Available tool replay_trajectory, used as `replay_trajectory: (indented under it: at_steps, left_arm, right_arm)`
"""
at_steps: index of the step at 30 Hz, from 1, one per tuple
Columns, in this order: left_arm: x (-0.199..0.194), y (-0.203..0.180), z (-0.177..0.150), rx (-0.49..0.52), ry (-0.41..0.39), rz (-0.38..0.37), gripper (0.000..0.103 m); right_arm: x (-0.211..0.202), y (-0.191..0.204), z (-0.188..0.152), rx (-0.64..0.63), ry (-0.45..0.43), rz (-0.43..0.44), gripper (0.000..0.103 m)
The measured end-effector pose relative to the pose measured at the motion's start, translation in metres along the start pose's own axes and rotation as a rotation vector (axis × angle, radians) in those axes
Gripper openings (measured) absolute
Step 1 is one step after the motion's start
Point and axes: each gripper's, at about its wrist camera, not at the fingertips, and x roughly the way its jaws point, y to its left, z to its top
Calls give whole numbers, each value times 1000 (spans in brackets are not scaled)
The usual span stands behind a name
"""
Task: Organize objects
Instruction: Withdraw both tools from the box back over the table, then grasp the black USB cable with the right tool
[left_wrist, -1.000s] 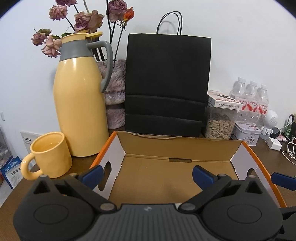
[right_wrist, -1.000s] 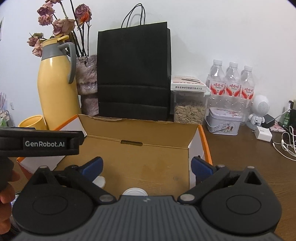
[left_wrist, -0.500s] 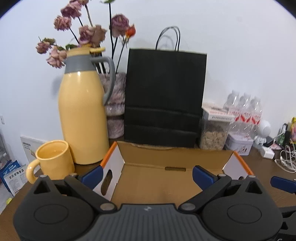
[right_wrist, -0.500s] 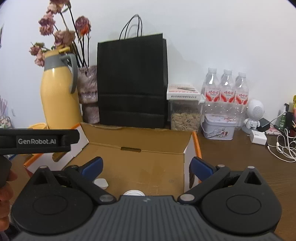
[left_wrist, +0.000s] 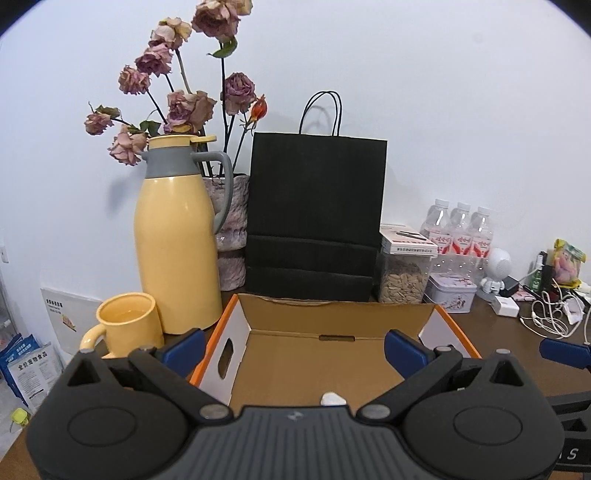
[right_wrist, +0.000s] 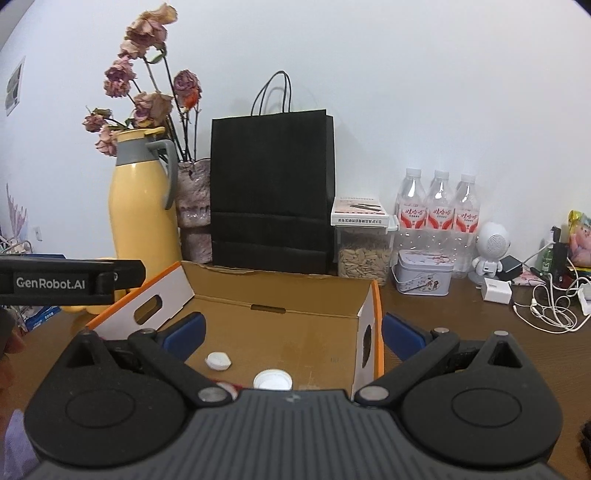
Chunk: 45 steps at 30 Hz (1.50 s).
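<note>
box (left_wrist: 332, 354) sits open on the brown bench (right_wrist: 480, 332), in front of a black bag (left_wrist: 317, 218). its orange-edged side walls have hand slots, and the floor is bare cardboard. two white caps lie on that floor near the front: one small cap (right_wrist: 218, 360) and a wider cap (right_wrist: 272, 380), apart from each other. left gripper (left_wrist: 293, 349) hovers over the box with fingers spread wide and holding nothing. right gripper (right_wrist: 291, 332) is also spread wide and holding nothing, its right finger outside the box wall. a yellow jug (left_wrist: 175, 243) and mug (left_wrist: 127, 325) stand left of the box.
</note>
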Motion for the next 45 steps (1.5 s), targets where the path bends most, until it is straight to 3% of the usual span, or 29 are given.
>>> replay_trajectory:
  at_steps: [24, 45]
  left_arm:
    - [-115, 23, -57, 48, 40, 11, 103]
    - [-159, 49, -144, 84, 173, -49, 103]
  right_arm:
    - [-109, 20, -53, -52, 34, 17, 103]
    - [-152, 44, -124, -119, 159, 49, 103]
